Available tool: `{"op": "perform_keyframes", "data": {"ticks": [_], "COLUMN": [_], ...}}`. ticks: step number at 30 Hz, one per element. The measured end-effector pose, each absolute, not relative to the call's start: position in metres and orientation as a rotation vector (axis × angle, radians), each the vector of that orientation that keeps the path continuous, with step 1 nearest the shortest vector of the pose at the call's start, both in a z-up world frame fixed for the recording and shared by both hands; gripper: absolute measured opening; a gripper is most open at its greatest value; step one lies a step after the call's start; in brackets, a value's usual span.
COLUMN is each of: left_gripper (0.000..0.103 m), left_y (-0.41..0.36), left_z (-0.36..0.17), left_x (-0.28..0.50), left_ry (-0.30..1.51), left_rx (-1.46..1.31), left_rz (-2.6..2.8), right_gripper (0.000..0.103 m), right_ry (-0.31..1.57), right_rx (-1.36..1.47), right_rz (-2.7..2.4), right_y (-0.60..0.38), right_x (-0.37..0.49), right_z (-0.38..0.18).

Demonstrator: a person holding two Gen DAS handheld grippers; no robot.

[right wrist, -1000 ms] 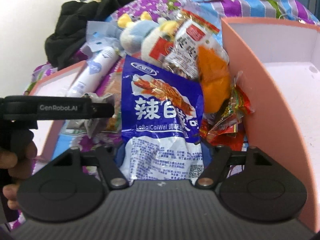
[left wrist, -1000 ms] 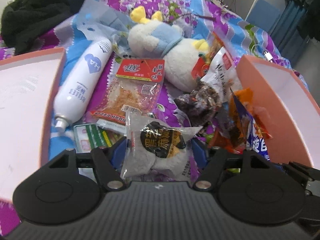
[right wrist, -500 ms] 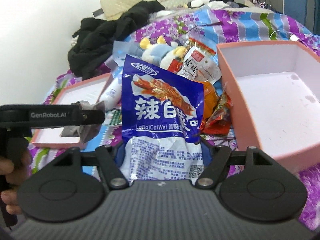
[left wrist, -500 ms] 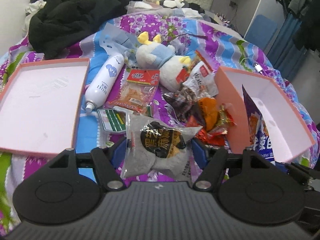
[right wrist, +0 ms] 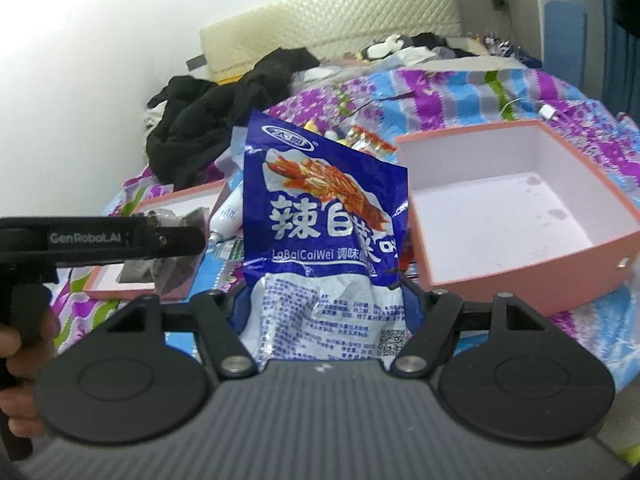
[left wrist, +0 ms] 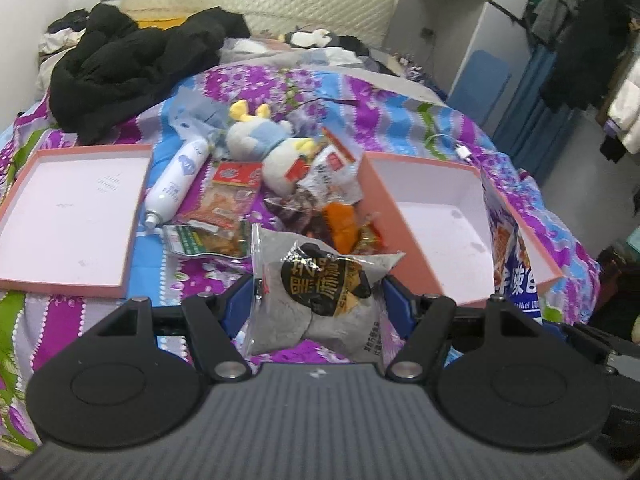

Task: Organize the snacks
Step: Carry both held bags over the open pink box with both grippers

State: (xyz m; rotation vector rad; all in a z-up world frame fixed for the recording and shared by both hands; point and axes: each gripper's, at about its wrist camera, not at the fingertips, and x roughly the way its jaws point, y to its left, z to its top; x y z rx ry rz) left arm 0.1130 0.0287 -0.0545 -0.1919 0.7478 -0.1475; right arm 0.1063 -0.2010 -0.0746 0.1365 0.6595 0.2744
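Nearest us, our left gripper [left wrist: 316,300] has its jaws closed on the grey pouch [left wrist: 316,296], and our right gripper [right wrist: 326,300] has its jaws closed on the blue bag [right wrist: 324,240]; both snacks hang in the air above the bedspread [left wrist: 360,108], clear of the pile. We judge both packs light, soft and crinkly, their film slick, so the pads should press on the flat lower part near the bottom seal, as they do now, not on the puffed middle, where the contents could crush. The blue bag stands upright, long axis running away from the right gripper, its printed top edge pointing up and away. The grey pouch is squatter; its top seal also points away, tilted a little to the left. Beyond them the deep box [right wrist: 516,216] lies open just right of the snack pile [left wrist: 320,200], and the shallow lid [left wrist: 68,208] lies left of the white bottle [left wrist: 176,184]. Farther off sit a plush toy [left wrist: 264,148] and black clothes [left wrist: 128,64].
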Motion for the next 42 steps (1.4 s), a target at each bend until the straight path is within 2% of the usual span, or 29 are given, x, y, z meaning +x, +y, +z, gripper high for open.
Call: {"op": "perform_keyframes", "data": {"ticks": [10, 19, 42], "left_gripper": [0.073, 0.073, 0.073], "left_y": [-0.015, -0.045, -0.143], "left_z": [-0.044, -0.048, -0.090], "left_x": [0.091, 0.109, 0.295], "left_ry": [0.739, 0.759, 0.843], "left_rx": [-0.185, -0.179, -0.141], "left_rz": [-0.234, -0.283, -0.391], "right_gripper": [0.073, 0.073, 0.073], "right_ry": [0.634, 0.639, 0.685], "right_rx": [0.145, 0.155, 0.169], "right_rz": [0.189, 0.131, 0.041], "right_y": [-0.241, -0.268, -0.342], "right_x": [0.075, 0.078, 0.211], "right_z": [-0.067, -0.072, -0.100]}}
